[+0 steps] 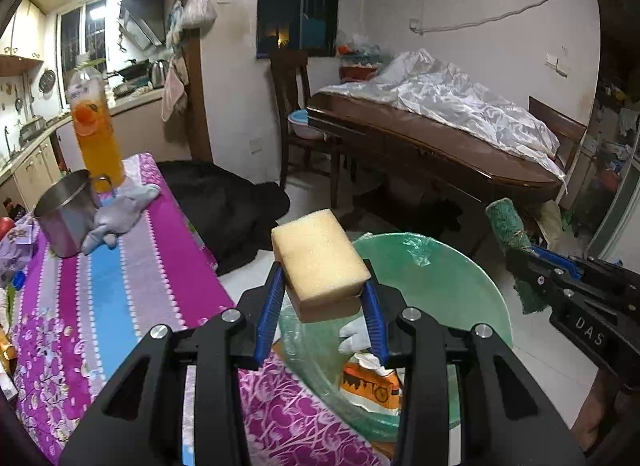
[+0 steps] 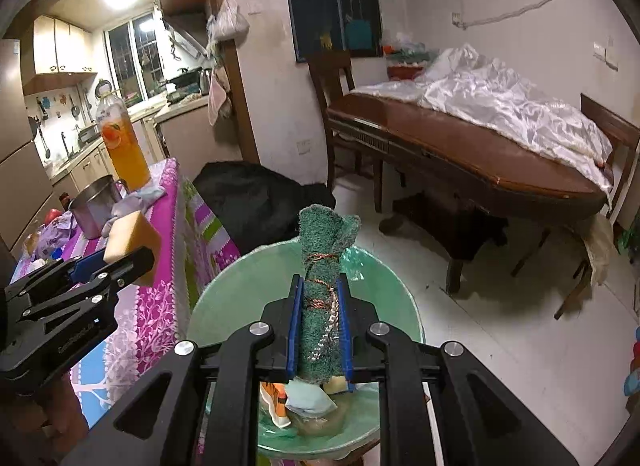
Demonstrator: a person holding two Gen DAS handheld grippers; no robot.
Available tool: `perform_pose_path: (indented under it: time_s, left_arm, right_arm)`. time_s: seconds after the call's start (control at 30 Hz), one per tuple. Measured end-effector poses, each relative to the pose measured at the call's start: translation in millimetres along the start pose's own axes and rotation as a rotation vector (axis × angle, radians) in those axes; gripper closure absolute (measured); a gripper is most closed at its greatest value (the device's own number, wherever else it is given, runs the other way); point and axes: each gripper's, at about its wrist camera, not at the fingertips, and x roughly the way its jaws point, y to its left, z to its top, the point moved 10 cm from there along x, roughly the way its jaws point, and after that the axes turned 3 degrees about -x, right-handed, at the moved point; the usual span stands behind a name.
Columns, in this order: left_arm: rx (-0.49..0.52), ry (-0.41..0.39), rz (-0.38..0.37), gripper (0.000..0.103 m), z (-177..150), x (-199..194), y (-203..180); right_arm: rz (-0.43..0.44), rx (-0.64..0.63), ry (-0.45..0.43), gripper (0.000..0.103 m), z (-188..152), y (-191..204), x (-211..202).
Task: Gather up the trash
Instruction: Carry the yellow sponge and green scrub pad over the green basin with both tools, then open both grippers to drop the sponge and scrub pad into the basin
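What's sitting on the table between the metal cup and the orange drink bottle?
A crumpled grey cloth lies beside the metal cup, reaching toward the base of the orange drink bottle. Both wrist views show it, the left one more clearly.

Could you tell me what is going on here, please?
A person is collecting trash with a handheld tool in each hand. The left tool grips a yellow sponge, and the right tool is shut on a rolled green scouring pad. Both are held over a green-lined bin beside the table, which already holds some wrappers.
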Motion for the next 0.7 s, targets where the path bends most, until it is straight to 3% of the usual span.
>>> perform_pose_path:
  time_s: [0.4,0.7]
  left_arm:
    - [0.031,0.096,-0.075,0.067,-10.7,37.7,-30.4]
    - [0.054,0.188,-0.09,0.067,-23.3,65.4,-43.4]
  right_arm:
    - [0.019,0.021,0.109,0.086,-15.8,-7.4,30.9]
    - [0.015,0.027,0.18,0.086,-27.8,-18.5,52.5]
